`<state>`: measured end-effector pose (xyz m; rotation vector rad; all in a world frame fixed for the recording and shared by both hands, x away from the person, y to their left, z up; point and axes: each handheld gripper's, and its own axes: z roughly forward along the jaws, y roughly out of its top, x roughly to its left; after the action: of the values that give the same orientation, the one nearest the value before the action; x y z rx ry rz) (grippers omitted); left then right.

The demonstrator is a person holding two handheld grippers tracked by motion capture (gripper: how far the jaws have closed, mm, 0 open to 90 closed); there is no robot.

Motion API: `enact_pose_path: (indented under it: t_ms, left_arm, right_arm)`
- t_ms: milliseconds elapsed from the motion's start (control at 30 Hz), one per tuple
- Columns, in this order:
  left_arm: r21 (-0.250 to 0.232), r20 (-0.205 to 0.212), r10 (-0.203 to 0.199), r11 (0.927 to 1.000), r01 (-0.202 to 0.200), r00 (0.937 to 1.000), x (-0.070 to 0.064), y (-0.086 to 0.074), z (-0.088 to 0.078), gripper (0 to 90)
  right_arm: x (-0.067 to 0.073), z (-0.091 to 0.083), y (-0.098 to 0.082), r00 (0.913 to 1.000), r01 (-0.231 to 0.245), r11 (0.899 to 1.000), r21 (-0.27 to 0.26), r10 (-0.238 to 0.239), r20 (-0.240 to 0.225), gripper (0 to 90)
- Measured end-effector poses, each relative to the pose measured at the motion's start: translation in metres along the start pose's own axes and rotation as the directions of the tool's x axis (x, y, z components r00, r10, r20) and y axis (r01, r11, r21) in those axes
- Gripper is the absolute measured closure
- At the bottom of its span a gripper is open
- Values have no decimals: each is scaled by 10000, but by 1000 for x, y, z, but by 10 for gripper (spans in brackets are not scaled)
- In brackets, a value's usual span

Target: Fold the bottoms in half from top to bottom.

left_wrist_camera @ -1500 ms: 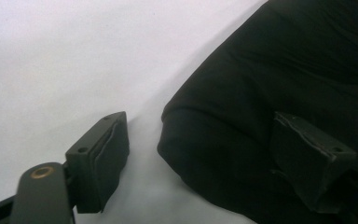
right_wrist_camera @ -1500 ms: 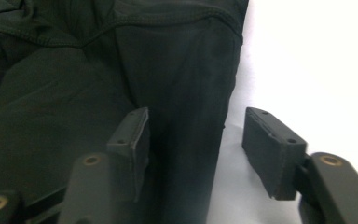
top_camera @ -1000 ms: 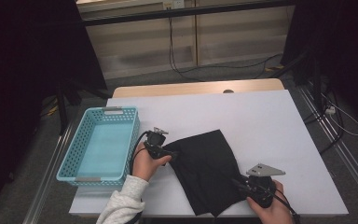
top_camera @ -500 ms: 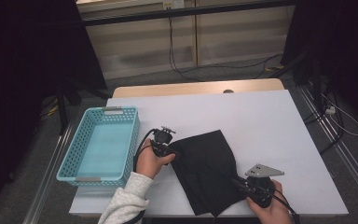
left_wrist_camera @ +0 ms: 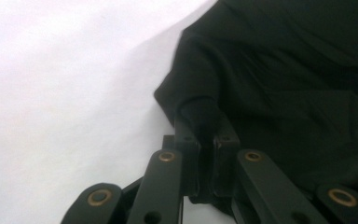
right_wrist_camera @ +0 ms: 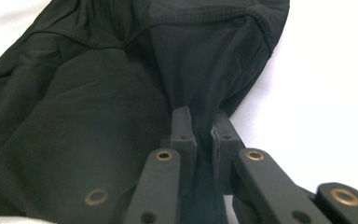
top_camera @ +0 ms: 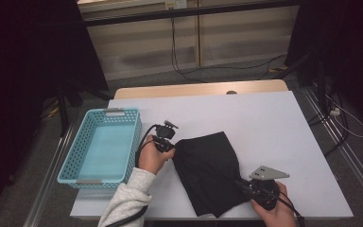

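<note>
A folded black garment point(top_camera: 208, 170) lies on the white table point(top_camera: 274, 123), near its front edge. My left gripper point(top_camera: 170, 147) is at the cloth's left corner; its jaws have just been closing and now pinch a fold of the black garment point(left_wrist_camera: 270, 84) between them. My left gripper point(left_wrist_camera: 206, 122) shows that fold bunched up at its tips. My right gripper point(top_camera: 242, 183) is shut on the garment's front right edge. In the right gripper view the black garment point(right_wrist_camera: 88, 93) rises in a taut pleat into my right gripper point(right_wrist_camera: 201, 120).
A light blue plastic basket point(top_camera: 105, 144) stands empty on the table's left side, close to my left hand. Bare white tabletop stretches behind and to the right of the cloth. Dark stands and cables surround the table on the floor.
My left gripper moved right onto the cloth's left corner, lifted slightly and shut on it. The right gripper stayed where it was, holding the cloth.
</note>
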<state>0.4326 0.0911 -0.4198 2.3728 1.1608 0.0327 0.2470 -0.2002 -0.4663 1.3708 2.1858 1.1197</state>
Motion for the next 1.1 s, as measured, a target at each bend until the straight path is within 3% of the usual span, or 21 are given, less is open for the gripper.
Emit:
enact_pose_path:
  t_ms: [133, 400, 467, 533, 567, 600, 633, 667, 700, 833, 867, 900, 967, 1000, 1033, 1100]
  left_arm:
    - [-113, 262, -81, 9999, 84, 9996, 5, 2, -10, 847]
    - [-99, 395, -364, 9993, 368, 9986, 14, -3, -4, 829]
    - [-119, 436, -337, 9993, 342, 9985, 14, -3, -4, 837]
    - [-86, 434, -311, 9995, 315, 9986, 14, -2, -4, 840]
    - [-66, 441, -284, 9996, 287, 9986, 13, -1, -5, 844]
    - [-66, 441, -284, 9996, 287, 9986, 13, -1, -5, 845]
    - [-39, 440, -337, 9994, 339, 9985, 14, 0, -4, 846]
    - [-39, 440, -337, 9994, 339, 9985, 14, 0, -4, 848]
    - [20, 445, -325, 9995, 325, 9985, 15, 0, -5, 848]
    - [79, 412, -415, 9991, 413, 9983, 18, -2, -5, 850]
    - [98, 422, -427, 9991, 423, 9982, 18, -2, -5, 850]
    - [149, 435, -416, 9990, 410, 9982, 18, -3, -5, 851]
    - [148, 409, -443, 9989, 437, 9982, 17, -3, -5, 852]
    - [148, 409, -443, 9989, 437, 9982, 17, -3, -5, 852]
    - [140, 437, -479, 9988, 473, 9979, 18, -2, -7, 852]
    - [114, 478, -557, 9984, 552, 9973, 19, -1, -9, 853]
  right_arm:
    - [0, -1, 2, 10000, 28, 10000, -51, -28, -54, 852]
    - [1, 0, 2, 9999, 54, 10000, -83, -55, -121, 854]
    - [0, 0, 2, 9999, 101, 9998, -167, -102, -27, 817]
    - [-2, -1, 3, 9996, 73, 9997, -243, -66, 292, 693]
    - [-5, -3, 5, 9982, -68, 9996, -286, 85, 590, 571]
    - [-5, -3, 5, 9982, -68, 9996, -286, 85, 590, 571]
    - [-9, -2, 5, 9971, -357, 9990, -260, 374, 658, 473]
    - [-9, -2, 5, 9971, -357, 9990, -260, 374, 658, 473]
    - [-8, 3, 4, 9981, -474, 9989, -8, 474, 400, 377]
    - [0, 7, 3, 9981, -249, 9996, 118, 242, 566, 323]
    - [3, 8, 4, 9981, -19, 9998, 214, 6, 617, 365]
    - [8, 8, 4, 9993, -8, 9997, 230, 0, 376, 543]
    - [10, 9, 4, 9999, -39, 9998, 175, 36, 146, 642]
    - [10, 9, 4, 9999, -39, 9998, 175, 36, 146, 642]
    - [10, 11, 5, 9998, -133, 9999, 107, 135, -177, 787]
    - [10, 12, 6, 9990, -284, 9994, 189, 290, -330, 801]
